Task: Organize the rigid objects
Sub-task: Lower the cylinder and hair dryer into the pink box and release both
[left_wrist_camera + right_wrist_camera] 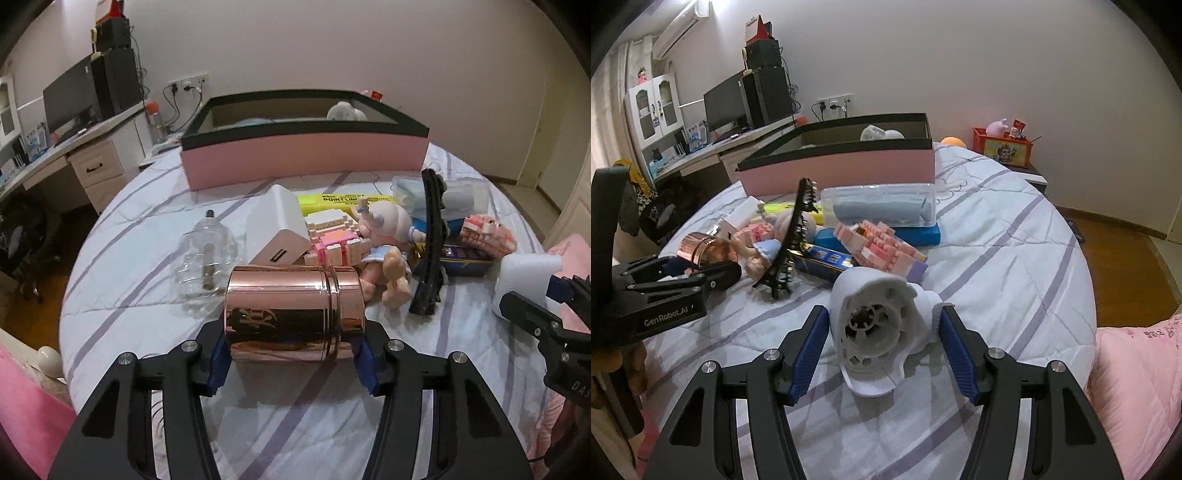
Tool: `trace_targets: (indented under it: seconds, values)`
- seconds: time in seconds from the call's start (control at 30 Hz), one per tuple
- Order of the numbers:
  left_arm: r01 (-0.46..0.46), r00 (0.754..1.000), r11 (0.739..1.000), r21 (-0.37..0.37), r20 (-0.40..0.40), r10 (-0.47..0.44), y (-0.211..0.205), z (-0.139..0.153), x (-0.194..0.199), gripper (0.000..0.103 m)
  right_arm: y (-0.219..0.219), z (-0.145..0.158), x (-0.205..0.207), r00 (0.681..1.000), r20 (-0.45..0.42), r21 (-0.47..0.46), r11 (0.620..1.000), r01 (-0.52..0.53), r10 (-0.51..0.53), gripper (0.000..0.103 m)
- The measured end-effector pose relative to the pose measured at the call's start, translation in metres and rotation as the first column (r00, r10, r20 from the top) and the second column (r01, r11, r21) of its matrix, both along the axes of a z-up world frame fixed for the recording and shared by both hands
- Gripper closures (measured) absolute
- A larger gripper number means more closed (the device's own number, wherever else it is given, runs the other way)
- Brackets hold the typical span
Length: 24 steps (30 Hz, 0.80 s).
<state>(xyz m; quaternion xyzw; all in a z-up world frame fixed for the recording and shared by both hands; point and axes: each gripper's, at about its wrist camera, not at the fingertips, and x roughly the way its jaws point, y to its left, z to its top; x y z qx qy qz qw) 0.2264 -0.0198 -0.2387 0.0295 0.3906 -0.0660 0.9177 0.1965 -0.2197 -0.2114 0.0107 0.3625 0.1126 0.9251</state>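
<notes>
Lying sideways, a rose-gold canister (295, 312) was pinched end to end by the left gripper (293, 354) above the striped bedspread (147, 295), evidently for carriage to the pink box (303, 158) beyond. Mirror-bright metal, seamed lid. A white perforated plastic part (875, 328) was clamped in the right gripper (882, 354).

Toy pile (369, 236) blocks way to pink box (303, 162); bed (1015, 258) right side open.
</notes>
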Motion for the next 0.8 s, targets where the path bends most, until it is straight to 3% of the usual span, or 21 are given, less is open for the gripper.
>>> trace_targets:
  seconds: [0.43, 0.8]
  values:
    - [0.027, 0.995, 0.999, -0.023, 0.101, -0.024, 0.012, 0.046, -0.032, 0.048, 0.026, 0.045, -0.011, 0.992, 0.100, -0.006, 0.997, -0.074, 0.075, 0.041]
    - [0.021, 0.974, 1.000, -0.014, 0.225, -0.017, 0.014, 0.105, 0.006, 0.047, 0.043, 0.100, 0.034, 0.973, 0.198, -0.032, 0.992, -0.118, 0.123, 0.041]
